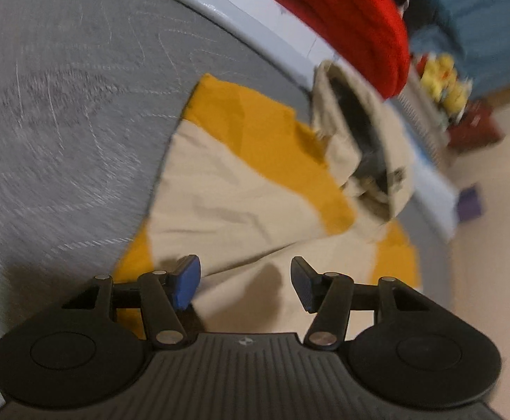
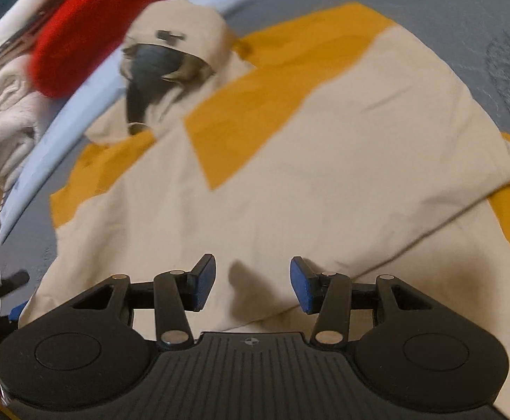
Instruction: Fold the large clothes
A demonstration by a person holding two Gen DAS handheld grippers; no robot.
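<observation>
**Both grippers open above a cream and mustard hoodie**

A cream and mustard hoodie (image 2: 325, 161) lies spread on a grey surface (image 1: 62, 112), its body mostly flat with a few soft creases. Its hood (image 2: 181, 35) bunches up at the far end, the dark lining showing, close to the pale blue edge (image 1: 255, 17) of the surface. Beyond that edge sits a red knitted garment (image 2: 90, 35), and beside it in the right wrist view a pile of white fabric (image 2: 2, 122).

The left gripper (image 1: 244, 283) hangs over the near part of the hoodie, its blue-padded fingers (image 1: 185, 281) spread apart with nothing between them. The right gripper (image 2: 251, 287) is likewise parted and holds nothing, poised above the cream cloth. Both views are blurred, so whether the pads touch the cloth is unclear.
</observation>
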